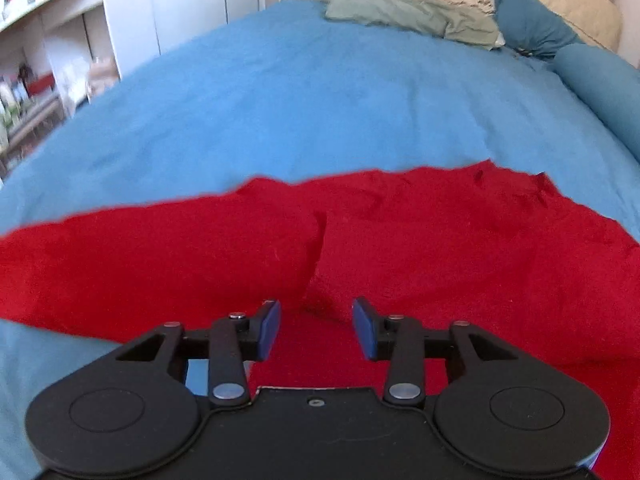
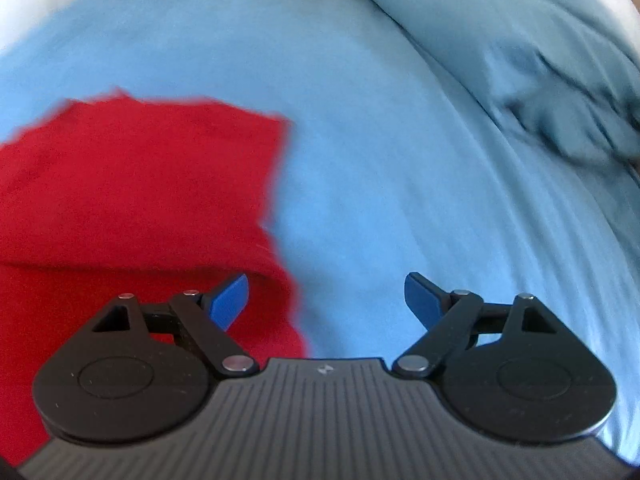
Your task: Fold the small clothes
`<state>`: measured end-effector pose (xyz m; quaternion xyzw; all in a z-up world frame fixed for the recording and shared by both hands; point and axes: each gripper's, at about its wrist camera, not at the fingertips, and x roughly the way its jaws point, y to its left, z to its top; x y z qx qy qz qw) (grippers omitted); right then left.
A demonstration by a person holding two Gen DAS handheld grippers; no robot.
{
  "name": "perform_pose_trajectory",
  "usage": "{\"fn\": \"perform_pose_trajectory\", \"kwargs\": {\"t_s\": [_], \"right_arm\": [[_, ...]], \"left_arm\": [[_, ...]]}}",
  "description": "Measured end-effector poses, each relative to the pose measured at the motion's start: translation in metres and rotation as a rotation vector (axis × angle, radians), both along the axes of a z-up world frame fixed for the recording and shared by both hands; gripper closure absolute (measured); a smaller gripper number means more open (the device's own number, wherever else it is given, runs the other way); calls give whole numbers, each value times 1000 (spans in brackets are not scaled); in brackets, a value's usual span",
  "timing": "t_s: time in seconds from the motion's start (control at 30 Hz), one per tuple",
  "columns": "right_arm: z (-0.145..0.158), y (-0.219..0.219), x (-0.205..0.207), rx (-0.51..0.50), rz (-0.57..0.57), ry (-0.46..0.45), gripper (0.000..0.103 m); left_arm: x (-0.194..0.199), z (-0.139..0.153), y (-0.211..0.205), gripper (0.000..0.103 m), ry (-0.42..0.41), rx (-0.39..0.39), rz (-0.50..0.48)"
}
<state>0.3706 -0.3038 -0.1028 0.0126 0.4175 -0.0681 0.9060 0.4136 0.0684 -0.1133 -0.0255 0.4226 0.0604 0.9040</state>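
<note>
The red garment (image 1: pixel 360 240) lay spread on the blue bed (image 1: pixel 300 100), creased, seemingly hardly folded; the left gripper (image 1: pixel 316 328) hovered narrowly parted, the right gripper (image 2: pixel 326 300) gaped wide, both empty

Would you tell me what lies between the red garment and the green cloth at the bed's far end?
Only bare blue sheet separates the red garment from the green cloth, in the left wrist view.

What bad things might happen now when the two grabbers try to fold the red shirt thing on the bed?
The open left gripper hangs over the middle of the rumpled red knit garment, so it may bunch it up. The open right gripper straddles the garment's edge and might pinch the light blue bedsheet too.
</note>
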Motion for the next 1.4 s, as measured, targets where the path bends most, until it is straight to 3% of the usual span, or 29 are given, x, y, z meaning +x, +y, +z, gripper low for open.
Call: {"fn": "perform_pose_trajectory", "kwargs": {"t_s": [0.13, 0.3, 0.33, 0.47, 0.57, 0.77, 0.87, 0.97, 1.2, 1.4], "right_arm": [[0, 28, 25, 154, 120, -49, 0], [-54, 21, 47, 179, 9, 44, 2], [-53, 17, 39, 208, 10, 7, 2], [-35, 16, 31, 194, 38, 8, 2], [-16, 22, 42, 212, 101, -88, 0], [-30, 27, 114, 235, 172, -107, 0], [-52, 13, 146, 142, 95, -23, 1], [-57, -16, 151, 210, 56, -53, 2], [-40, -10, 148, 155, 67, -28, 1], [29, 23, 111, 116, 115, -115, 0]], "left_arm": [[0, 14, -15, 41, -37, 4, -61], [24, 13, -39, 41, -69, 3, -148], [30, 12, -42, 41, -73, 2, -164], [50, 4, -52, 41, -79, -3, -210], [60, -9, -54, 41, -44, 0, -208], [56, -39, -48, 41, 40, -37, -148], [54, -41, -48, 41, 40, -33, -154], [55, -43, -45, 40, 40, -48, -153], [60, -36, -43, 40, 55, -51, -160], [33, 19, -23, 40, -24, -79, -97]]}}
